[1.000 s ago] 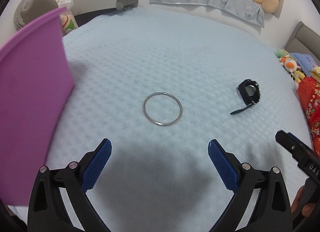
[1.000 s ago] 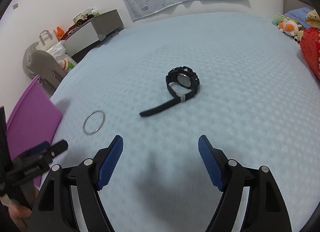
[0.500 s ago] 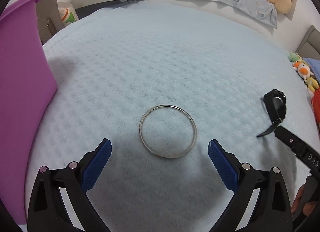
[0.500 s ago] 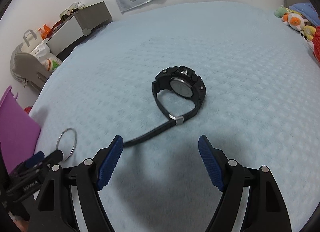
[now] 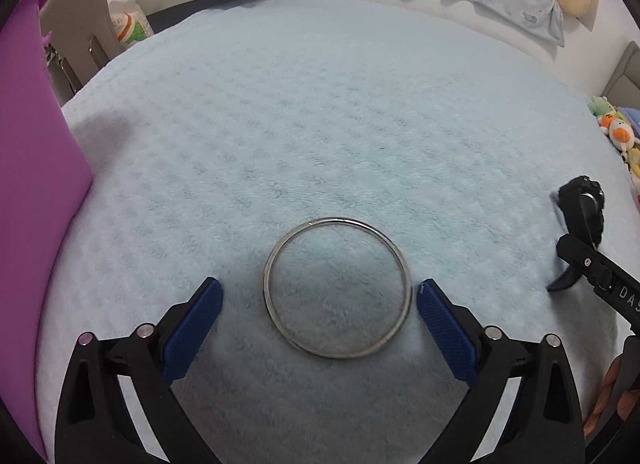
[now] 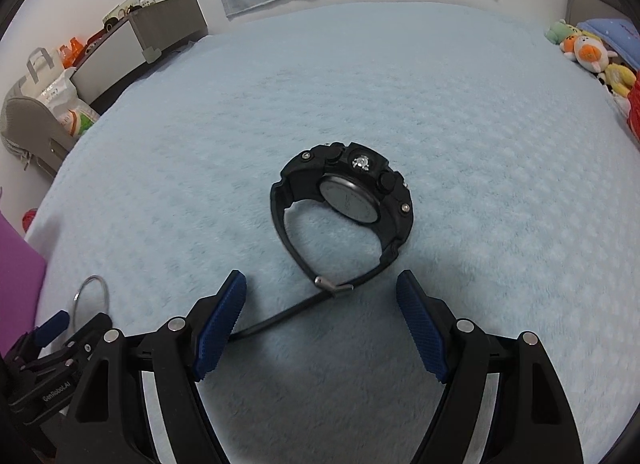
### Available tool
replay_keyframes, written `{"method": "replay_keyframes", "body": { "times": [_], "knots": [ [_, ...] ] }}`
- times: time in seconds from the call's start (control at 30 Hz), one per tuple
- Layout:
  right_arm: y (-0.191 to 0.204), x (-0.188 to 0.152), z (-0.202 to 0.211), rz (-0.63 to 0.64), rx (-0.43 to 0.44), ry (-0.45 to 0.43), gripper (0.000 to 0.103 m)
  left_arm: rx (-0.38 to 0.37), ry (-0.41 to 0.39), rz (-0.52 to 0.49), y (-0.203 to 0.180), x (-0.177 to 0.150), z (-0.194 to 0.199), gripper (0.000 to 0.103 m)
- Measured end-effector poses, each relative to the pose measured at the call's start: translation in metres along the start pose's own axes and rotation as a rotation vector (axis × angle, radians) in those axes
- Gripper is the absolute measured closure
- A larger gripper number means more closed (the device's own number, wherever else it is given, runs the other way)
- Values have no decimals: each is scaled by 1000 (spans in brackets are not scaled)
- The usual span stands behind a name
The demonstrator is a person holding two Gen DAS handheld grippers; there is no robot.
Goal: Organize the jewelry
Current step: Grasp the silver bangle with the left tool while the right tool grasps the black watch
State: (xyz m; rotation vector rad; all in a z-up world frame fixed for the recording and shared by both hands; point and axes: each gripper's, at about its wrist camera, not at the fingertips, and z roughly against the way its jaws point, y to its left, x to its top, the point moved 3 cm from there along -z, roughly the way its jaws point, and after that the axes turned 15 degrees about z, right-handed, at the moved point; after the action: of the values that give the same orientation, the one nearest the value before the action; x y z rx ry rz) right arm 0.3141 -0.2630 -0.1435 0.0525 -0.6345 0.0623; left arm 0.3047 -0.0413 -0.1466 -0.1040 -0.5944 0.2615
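While both grippers gape, a thin silver bangle [image 5: 337, 288] and black watch [image 6: 344, 208] lie flat.

Lying on one blue blanket [image 5: 320, 124]: one silver bangle [image 5: 337, 288] and one black watch [image 6: 348, 204]. Two grippers are showing, left [image 5: 320, 296] and right [image 6: 322, 292], each wearing two blue pads. One purple bin [image 5: 28, 204] is standing alongside; four plush toys [image 6: 588, 52] are crowding the bed's edge.

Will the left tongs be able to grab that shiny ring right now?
Probably yes. The left tongs are open, with the silver ring lying flat on the blue blanket right between the two blue pads, and nothing covers it.
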Motion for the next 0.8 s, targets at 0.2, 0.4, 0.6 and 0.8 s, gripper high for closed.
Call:
{"method": "replay_keyframes", "body": {
  "times": [0.2, 0.4, 0.6, 0.8],
  "knots": [
    [2, 7, -12, 33, -28, -7, 24, 29, -20, -23, -6, 5, -10, 6],
    [7, 12, -22, 82, -82, 2, 21, 47, -36, -23, -10, 6, -12, 5],
    [11, 13, -23, 90, -96, -2, 21, 86, -69, -46, -18, 1, -9, 5],
    [13, 10, -21, 89, -97, -1, 21, 76, -62, -37, -16, 1, -9, 6]
  ]
}}
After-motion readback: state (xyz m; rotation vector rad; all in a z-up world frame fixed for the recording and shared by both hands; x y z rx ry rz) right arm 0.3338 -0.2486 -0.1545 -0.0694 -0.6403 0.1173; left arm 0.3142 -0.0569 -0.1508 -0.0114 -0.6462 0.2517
